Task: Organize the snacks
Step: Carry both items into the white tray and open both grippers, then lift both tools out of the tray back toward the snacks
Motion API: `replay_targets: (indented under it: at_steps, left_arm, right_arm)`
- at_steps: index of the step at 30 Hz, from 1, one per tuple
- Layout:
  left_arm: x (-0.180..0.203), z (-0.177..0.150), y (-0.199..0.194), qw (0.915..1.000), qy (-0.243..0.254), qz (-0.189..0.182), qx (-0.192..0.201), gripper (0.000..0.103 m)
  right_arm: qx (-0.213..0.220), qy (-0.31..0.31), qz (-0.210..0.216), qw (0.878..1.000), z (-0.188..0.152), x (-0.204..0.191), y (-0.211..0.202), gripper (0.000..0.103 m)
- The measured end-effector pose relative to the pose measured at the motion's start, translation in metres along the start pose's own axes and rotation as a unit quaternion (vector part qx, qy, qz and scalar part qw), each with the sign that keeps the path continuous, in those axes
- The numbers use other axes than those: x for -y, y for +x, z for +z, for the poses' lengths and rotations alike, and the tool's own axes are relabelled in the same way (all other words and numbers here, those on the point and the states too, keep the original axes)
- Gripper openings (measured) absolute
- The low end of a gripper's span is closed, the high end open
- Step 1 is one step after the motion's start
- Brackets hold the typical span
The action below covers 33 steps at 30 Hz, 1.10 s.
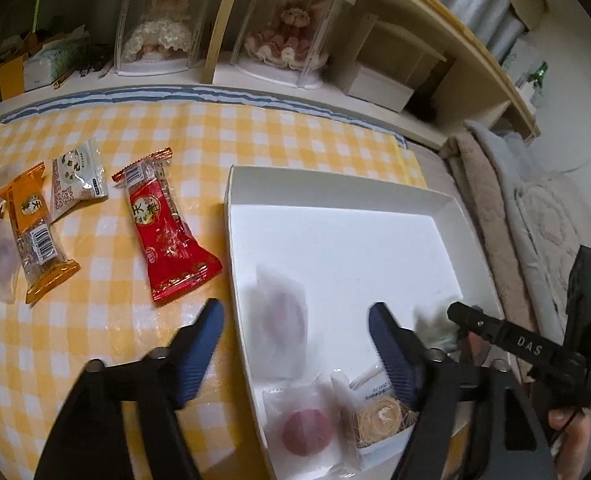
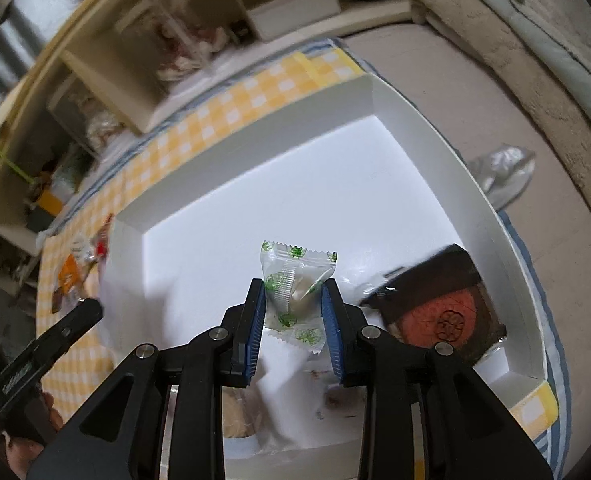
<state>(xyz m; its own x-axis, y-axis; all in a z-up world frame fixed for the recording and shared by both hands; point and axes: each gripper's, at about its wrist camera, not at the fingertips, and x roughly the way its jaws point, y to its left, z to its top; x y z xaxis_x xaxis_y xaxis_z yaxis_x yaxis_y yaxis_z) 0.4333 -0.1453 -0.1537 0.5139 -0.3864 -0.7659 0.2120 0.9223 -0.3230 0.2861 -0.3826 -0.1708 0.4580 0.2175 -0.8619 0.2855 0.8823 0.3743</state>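
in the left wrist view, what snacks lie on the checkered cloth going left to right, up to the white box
orange packet → white and green packet → red packet → white box

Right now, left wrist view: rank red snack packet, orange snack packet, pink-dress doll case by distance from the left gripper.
From the left gripper, over the white box's left edge:
1. Red snack packet, on the checked cloth just beyond the left finger.
2. Orange snack packet, farther left on the cloth.
3. Pink-dress doll case, on the shelf at the back.
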Motion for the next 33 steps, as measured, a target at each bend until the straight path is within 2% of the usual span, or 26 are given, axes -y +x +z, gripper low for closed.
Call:
replay_targets:
  at_steps: [4,7,9,12,13,15,24,33]
  left_arm:
    - [0.000,-0.006,0.001,0.9999,0.010,0.010,-0.009,0.078]
    - [0.000,-0.011,0.001,0.9998,0.010,0.012,-0.016,0.084]
    - [0.003,-0.014,-0.001,0.9996,0.013,0.015,-0.019,0.092]
    - [0.006,-0.016,-0.004,0.9995,0.017,0.017,-0.021,0.101]
    - [0.006,-0.016,-0.005,0.9995,0.017,0.015,-0.023,0.103]
    - [0.006,-0.017,-0.007,0.9995,0.014,0.013,-0.024,0.103]
    - [0.012,-0.018,-0.026,0.9990,0.027,0.027,-0.025,0.103]
    - [0.012,-0.021,-0.055,0.9988,0.030,0.036,-0.015,0.103]
  right_arm:
    - [-0.001,0.004,-0.001,1.000,-0.001,0.006,-0.002,0.048]
    - [0.003,-0.005,-0.003,1.000,-0.003,0.006,-0.008,0.060]
    - [0.005,-0.013,-0.003,1.000,-0.006,0.005,-0.012,0.073]
    - [0.010,-0.029,-0.012,0.999,-0.010,0.002,-0.018,0.089]
    - [0.012,-0.035,-0.018,0.999,-0.011,0.001,-0.020,0.091]
    - [0.016,-0.039,-0.029,0.999,-0.013,0.002,-0.024,0.103]
    - [0.030,-0.067,-0.056,0.996,-0.024,-0.006,-0.043,0.103]
    - [0.043,-0.082,-0.057,0.994,-0.033,-0.021,-0.058,0.103]
